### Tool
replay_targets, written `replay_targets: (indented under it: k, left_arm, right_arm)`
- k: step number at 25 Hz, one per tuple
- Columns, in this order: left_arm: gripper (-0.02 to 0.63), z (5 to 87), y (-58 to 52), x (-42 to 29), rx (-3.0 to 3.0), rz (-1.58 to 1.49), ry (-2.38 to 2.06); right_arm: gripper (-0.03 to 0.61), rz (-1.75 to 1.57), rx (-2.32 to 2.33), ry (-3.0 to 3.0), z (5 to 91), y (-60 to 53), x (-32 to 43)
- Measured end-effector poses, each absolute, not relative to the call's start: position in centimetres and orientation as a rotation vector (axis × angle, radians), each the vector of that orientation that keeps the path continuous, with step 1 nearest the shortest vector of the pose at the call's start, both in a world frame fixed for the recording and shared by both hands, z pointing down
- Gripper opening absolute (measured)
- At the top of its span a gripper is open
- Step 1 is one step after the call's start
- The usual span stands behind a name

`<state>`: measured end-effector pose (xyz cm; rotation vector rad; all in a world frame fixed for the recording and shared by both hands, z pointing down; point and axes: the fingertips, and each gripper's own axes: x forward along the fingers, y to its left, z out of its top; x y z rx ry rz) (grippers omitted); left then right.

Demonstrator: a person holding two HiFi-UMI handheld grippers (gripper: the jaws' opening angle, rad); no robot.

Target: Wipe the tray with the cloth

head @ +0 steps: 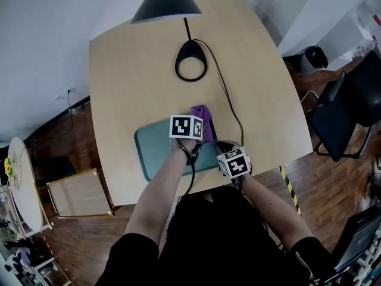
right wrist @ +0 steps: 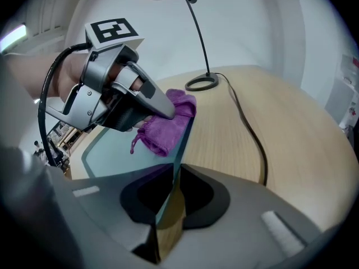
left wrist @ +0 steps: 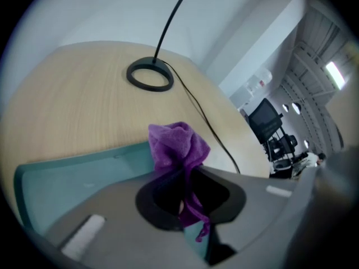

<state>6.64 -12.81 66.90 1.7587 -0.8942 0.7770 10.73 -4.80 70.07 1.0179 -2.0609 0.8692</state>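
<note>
A teal tray (head: 156,149) lies on the wooden table near its front edge. A bunched purple cloth (head: 203,113) sits at the tray's far right corner. My left gripper (head: 200,127) is shut on the cloth (left wrist: 177,145), which spills out ahead of the jaws and hangs down between them over the tray (left wrist: 67,175). My right gripper (head: 225,149) is at the tray's right end, shut on its thin rim (right wrist: 178,160), which runs straight in between the jaws. In the right gripper view the left gripper (right wrist: 167,111) presses the cloth (right wrist: 168,126) onto the tray's corner.
A black desk lamp with a ring base (head: 190,64) stands at the table's middle back, and its cable (head: 229,103) runs down past the tray's right side. A black chair (head: 339,115) is at the right. A wooden crate (head: 77,192) sits on the floor at the left.
</note>
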Motion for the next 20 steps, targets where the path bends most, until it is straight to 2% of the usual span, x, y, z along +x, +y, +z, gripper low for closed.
replay_targets:
  k: [5,15,20]
  left_arm:
    - [0.06,67.1,-11.3,1.5,1.763,0.846,-0.963]
    - [0.058,68.0,-6.0,-14.6,1.649,0.834,-1.071]
    - [0.058,68.1,-4.6,-20.1,1.585,0.863,-1.128]
  right_arm:
    - [0.043,0.859,1.013,-2.059,70.1,-5.2,11.2]
    - [0.043,0.841,1.061,-1.995,70.6,-5.4,11.3]
    - [0.043,0.838,1.068,-1.986,70.7,-5.5,11.2]
